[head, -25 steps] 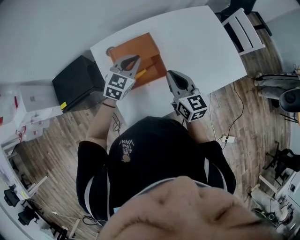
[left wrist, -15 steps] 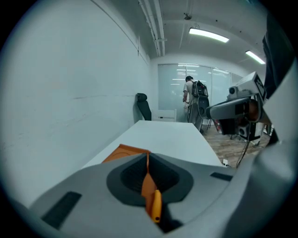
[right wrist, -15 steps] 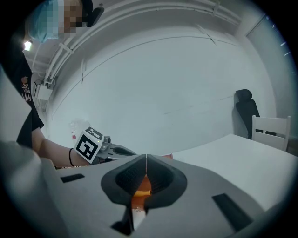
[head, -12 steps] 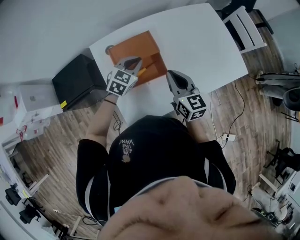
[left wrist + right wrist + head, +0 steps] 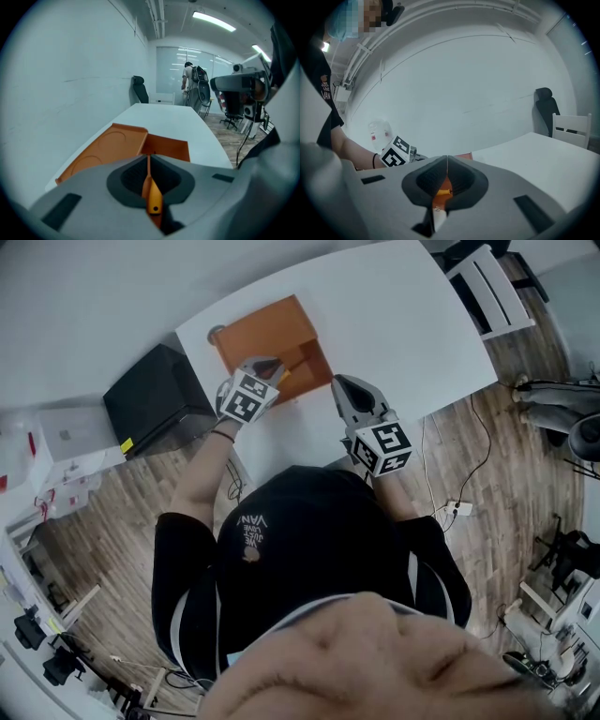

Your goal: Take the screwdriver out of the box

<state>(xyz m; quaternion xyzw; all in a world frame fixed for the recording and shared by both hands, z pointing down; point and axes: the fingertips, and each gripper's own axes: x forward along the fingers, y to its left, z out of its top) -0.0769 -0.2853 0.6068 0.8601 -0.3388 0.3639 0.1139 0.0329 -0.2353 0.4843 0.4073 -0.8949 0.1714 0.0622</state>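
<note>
Fingers (image 5: 84, 192) of left gripper (image 5: 273, 363) together over orange box (image 5: 267, 326) with screwdriver (image 5: 284, 383), right gripper (image 5: 338, 382) fingers together nearby

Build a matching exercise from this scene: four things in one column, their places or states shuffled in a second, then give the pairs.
Things:
1. orange box
2. black case
3. white chair
4. right gripper

Places or states:
A. on the wood floor, by the table's left end
B. jaws together, just right of the box
C. lid open, on the white table
D. past the table's right end

Pairs: 1-C, 2-A, 3-D, 4-B
</note>
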